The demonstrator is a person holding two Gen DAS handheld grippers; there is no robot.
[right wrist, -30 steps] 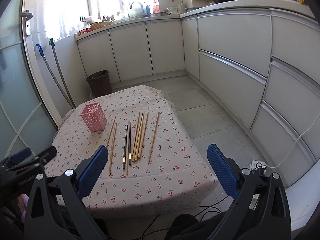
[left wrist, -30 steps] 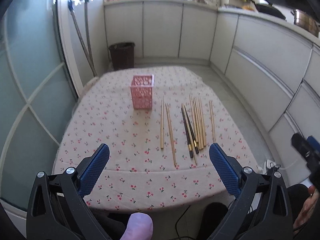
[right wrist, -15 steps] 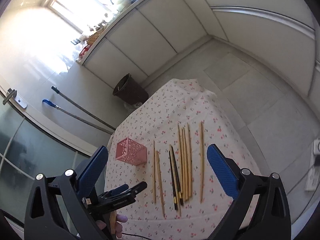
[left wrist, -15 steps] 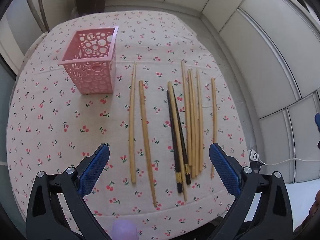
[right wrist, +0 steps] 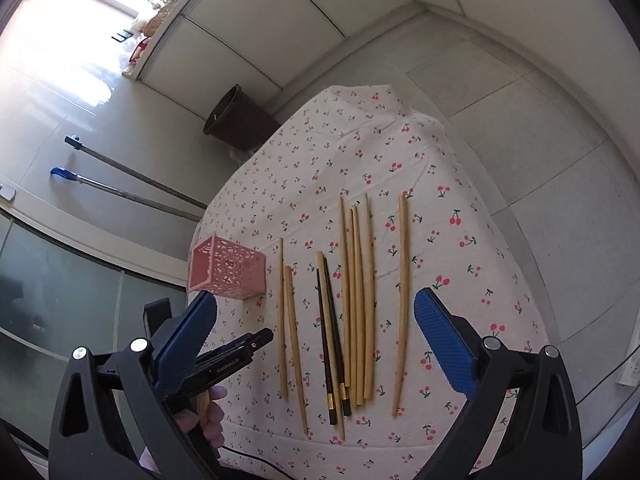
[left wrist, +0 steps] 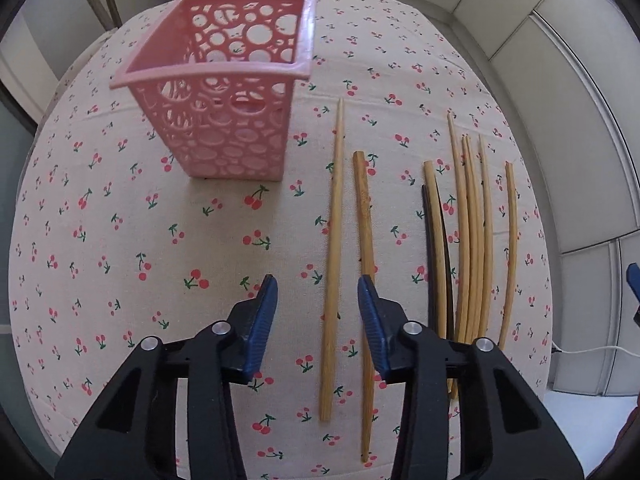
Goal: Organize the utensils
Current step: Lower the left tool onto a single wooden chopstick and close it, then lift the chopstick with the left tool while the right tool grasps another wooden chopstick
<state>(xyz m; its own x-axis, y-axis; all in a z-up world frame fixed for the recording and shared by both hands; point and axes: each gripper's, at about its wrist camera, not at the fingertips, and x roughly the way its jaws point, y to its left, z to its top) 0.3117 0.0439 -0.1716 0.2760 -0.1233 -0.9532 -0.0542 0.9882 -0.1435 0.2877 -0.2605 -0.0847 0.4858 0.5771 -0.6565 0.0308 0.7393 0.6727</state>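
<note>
Looking down along the left gripper (left wrist: 314, 298), a long pale chopstick (left wrist: 334, 248) is seen lying between its two blue pads. The jaws have been brought much closer together than they were half a second ago, and the gripper has been moved in low over the cloth. The stick is not pinched yet; a gap is left on each side of it. This probably means the first chopstick is about to be picked up, so the tidying has only just been started.

A second, thicker chopstick (left wrist: 365, 240) is passed under the right-hand pad, so it could be caught by mistake.

The pink basket (left wrist: 224, 96) is stood upright on the cherry tablecloth (left wrist: 120, 260), up and to the left of the gripper, and nothing is seen inside it. All the chopsticks are laid flat in a row to the right of it, with two dark chopsticks (right wrist: 332, 340) in the middle of the row.

The right gripper (right wrist: 316, 336) is held high above the table, and its jaws are spread wide with nothing in them.

Small white writing is seen on the side of the left gripper in the right view, but it is too blurry to be read for sure.
</note>
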